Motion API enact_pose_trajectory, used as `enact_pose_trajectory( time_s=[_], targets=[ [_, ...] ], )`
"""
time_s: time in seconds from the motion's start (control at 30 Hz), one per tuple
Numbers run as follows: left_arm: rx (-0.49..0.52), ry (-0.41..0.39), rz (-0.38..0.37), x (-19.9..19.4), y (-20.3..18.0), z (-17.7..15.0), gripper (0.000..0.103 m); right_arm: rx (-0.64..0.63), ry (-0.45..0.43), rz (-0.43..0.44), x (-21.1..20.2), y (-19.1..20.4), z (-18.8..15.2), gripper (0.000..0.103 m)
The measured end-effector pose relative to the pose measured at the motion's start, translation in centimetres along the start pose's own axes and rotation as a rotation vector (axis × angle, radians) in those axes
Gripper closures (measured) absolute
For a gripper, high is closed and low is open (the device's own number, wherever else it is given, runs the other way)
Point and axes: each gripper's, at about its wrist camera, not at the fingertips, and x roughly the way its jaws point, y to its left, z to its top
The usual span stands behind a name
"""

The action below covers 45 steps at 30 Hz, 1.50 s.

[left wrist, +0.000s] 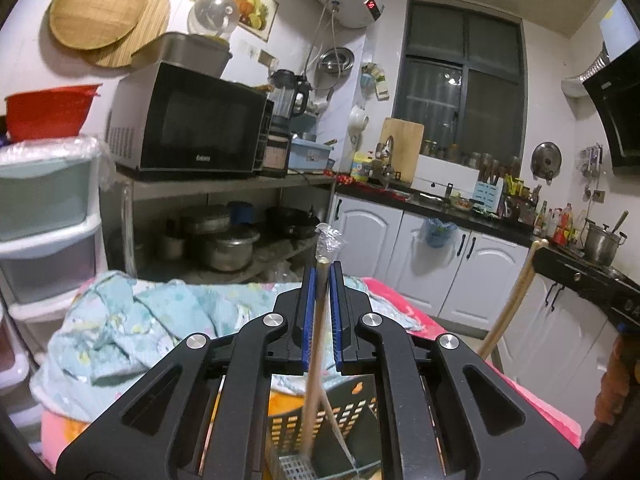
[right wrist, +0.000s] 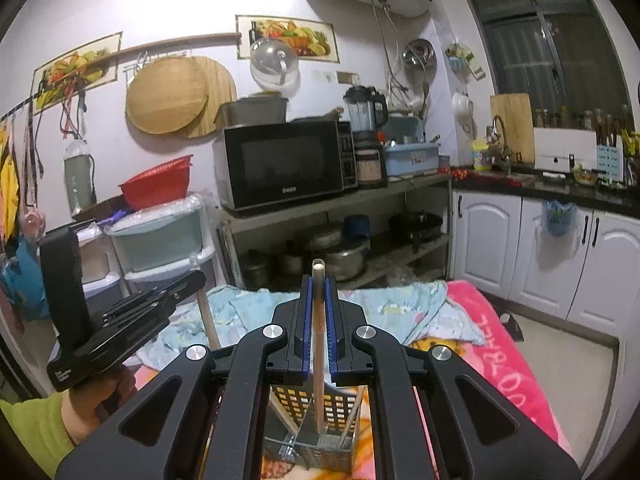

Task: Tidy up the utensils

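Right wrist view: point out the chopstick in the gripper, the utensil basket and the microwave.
chopstick (right wrist: 318,344): right wrist view, mid shaft.
utensil basket (right wrist: 340,402): right wrist view, perforated back wall.
microwave (right wrist: 280,164): right wrist view, door glass.

A lived-in home kitchen. A microwave (right wrist: 284,162) and blender (right wrist: 362,114) stand on a metal shelf with pots (right wrist: 344,258) beneath. To the right, white cabinets (right wrist: 520,240) carry a dark worktop (right wrist: 560,190) with a sink tap (right wrist: 500,132).

Pink blanket-covered surface (right wrist: 500,344); on it a crumpled pale-blue cloth (right wrist: 384,304) and a perforated utensil basket (right wrist: 316,440)
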Motion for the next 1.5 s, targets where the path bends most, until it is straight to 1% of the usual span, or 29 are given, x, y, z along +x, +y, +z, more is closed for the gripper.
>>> enact_pose_trajectory(
  time_s=[0.27, 0.3, 0.33, 0.37, 0.4, 0.43, 0.47, 0.5, 0.53, 0.57, 0.6, 0.63, 0.67, 0.73, 0.8, 0.87, 0.97, 1.13, 1.5],
  targets=[
    [-0.036, 0.029, 0.002, 0.2, 0.8, -1.5, 0.099, 0.050, 0.055, 0.015, 1.3, -0.4, -1.5, 0.095],
    [-0.041, 0.034, 0.002, 0.1, 0.9, -1.7, 0.098, 0.051, 0.059, 0.013, 1.4, -0.3, -1.6, 0.095],
    [-0.051, 0.048, 0.003, 0.1, 1.1, -1.8, 0.095, 0.054, 0.067, 0.009, 1.5, -0.4, -1.8, 0.090],
    [-0.056, 0.056, 0.004, 0.1, 1.1, -1.8, 0.089, 0.062, 0.075, 0.004, 1.5, -0.5, -2.0, 0.077],
    [-0.062, 0.064, 0.005, 0.0, 1.2, -1.9, 0.079, 0.072, 0.076, 0.004, 1.5, -0.6, -2.1, 0.070],
    [-0.072, 0.073, 0.004, -0.1, 1.4, -1.9, 0.075, 0.080, 0.073, 0.004, 1.3, -0.8, -2.2, 0.065],
    [-0.078, 0.078, 0.007, -0.3, 1.5, -1.9, 0.067, 0.085, 0.071, 0.002, 1.1, -0.9, -2.3, 0.065],
    [-0.085, 0.087, 0.014, -0.4, 1.6, -2.0, 0.061, 0.087, 0.071, -0.004, 0.9, -0.9, -2.4, 0.063],
    [-0.094, 0.095, 0.019, -0.6, 1.7, -2.1, 0.059, 0.088, 0.070, -0.011, 0.6, -1.1, -2.5, 0.060],
    [-0.100, 0.100, 0.022, -0.7, 1.9, -2.1, 0.054, 0.090, 0.067, -0.017, 0.4, -1.1, -2.5, 0.055],
    [-0.109, 0.107, 0.028, -1.0, 2.0, -2.1, 0.048, 0.093, 0.065, -0.021, 0.2, -1.3, -2.6, 0.053],
    [-0.113, 0.111, 0.035, -1.1, 2.1, -2.2, 0.045, 0.096, 0.063, -0.025, -0.1, -1.4, -2.7, 0.050],
    [-0.121, 0.118, 0.045, -1.4, 2.2, -2.2, 0.039, 0.099, 0.063, -0.030, -0.4, -1.5, -2.8, 0.049],
    [-0.137, 0.124, 0.056, -1.8, 2.4, -2.3, 0.031, 0.103, 0.066, -0.034, -0.8, -1.7, -3.0, 0.048],
    [-0.154, 0.131, 0.069, -2.4, 2.7, -2.2, 0.015, 0.108, 0.070, -0.039, -1.3, -1.8, -3.2, 0.046],
    [-0.164, 0.135, 0.078, -2.9, 2.9, -2.2, 0.011, 0.113, 0.067, -0.044, -2.0, -1.9, -3.4, 0.042],
    [-0.168, 0.140, 0.092, -3.8, 2.9, -2.2, 0.011, 0.109, 0.064, -0.055, -2.8, -1.9, -3.5, 0.038],
    [-0.173, 0.130, 0.095, -5.3, 2.6, -2.2, 0.011, 0.104, 0.059, -0.076, -4.1, -2.1, -3.7, 0.034],
    [-0.185, 0.135, 0.082, -7.1, 2.3, -3.1, 0.011, 0.115, 0.070, -0.104, -5.9, -2.9, -4.5, 0.031]
  ],
)
